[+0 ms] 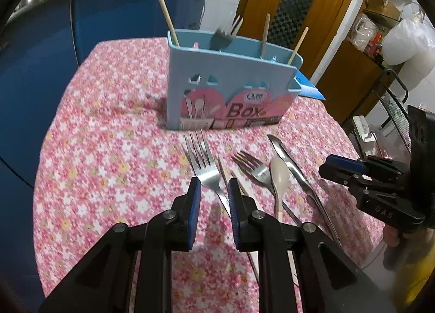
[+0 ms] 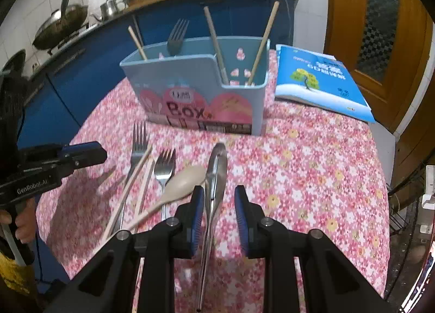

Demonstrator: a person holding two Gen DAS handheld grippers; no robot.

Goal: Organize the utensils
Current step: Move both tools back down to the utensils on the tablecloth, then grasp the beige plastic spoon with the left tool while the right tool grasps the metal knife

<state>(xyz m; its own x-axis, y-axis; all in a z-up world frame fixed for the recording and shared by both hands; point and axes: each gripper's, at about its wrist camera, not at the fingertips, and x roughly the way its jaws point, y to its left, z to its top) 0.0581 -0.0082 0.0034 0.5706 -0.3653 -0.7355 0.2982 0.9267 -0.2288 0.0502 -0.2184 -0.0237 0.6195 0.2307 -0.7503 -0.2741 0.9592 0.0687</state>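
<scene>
Left fingers slightly apart, empty | right fingers likewise, seemingly empty

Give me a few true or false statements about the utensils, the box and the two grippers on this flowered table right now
1. A fork stands in the blue box. True.
2. The left hand-held gripper holds a chopstick. False: its jaws are open above a fork lying on the cloth.
3. The knife lies between the right hand-held gripper jaws, ungripped. True.
4. The beige spoon sits in the box. False: it lies on the table.
5. A blue book lies beside the box. True.
</scene>
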